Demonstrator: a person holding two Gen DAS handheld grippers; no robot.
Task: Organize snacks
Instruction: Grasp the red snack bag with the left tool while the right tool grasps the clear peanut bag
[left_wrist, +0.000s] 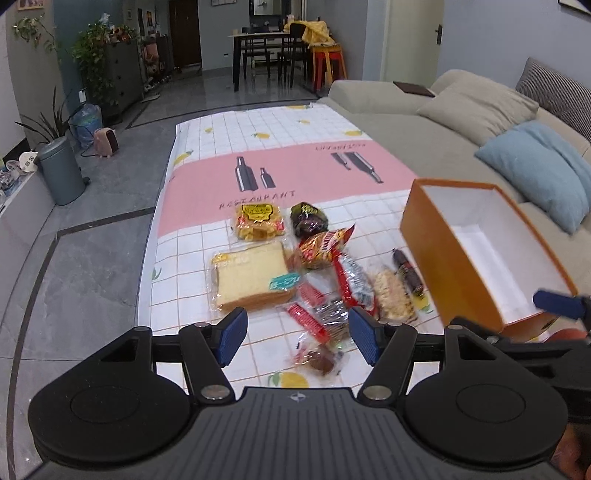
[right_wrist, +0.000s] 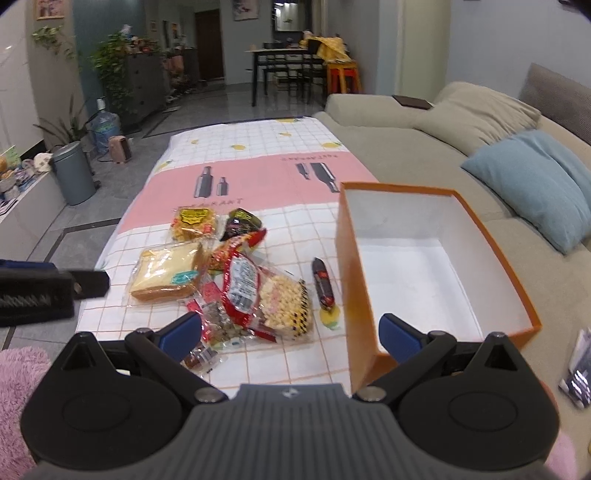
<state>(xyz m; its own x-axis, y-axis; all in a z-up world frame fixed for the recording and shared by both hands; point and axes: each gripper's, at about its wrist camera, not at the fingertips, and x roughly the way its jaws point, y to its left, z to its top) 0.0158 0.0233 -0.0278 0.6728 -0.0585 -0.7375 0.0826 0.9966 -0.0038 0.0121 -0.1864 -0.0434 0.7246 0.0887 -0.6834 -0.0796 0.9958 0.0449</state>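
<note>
A big orange cardboard box with a white inside (right_wrist: 424, 258) sat on the counter with the pink and white checked cloth (left_wrist: 258, 147), and nothing lay inside it. The snacks lay in a heap just to the left of the box. A clear bag of sliced yellow bread (left_wrist: 251, 277) was on the far left of the heap, well apart from the box. Behind the bread was a small bag of yellow crackers (left_wrist: 258, 221), and beside that a dark shiny packet (left_wrist: 308, 219). A red crinkly snack bag (left_wrist: 321, 247) lay between the bread and the box. A bag of pale puffed corn (right_wrist: 284, 306) was nearer the box, and a thin dark sausage stick (right_wrist: 322, 284) lay just beside the box's left wall. The left tongs (left_wrist: 297, 338) were wide apart and held nothing, hanging over the small wrapped sweets at the near edge of the heap. The right tongs (right_wrist: 291, 338) were wide apart too and held nothing, with one blue tip at the near corner of the box. A beige sofa with a light blue pillow (right_wrist: 532, 192) stood to the right of the box.
</note>
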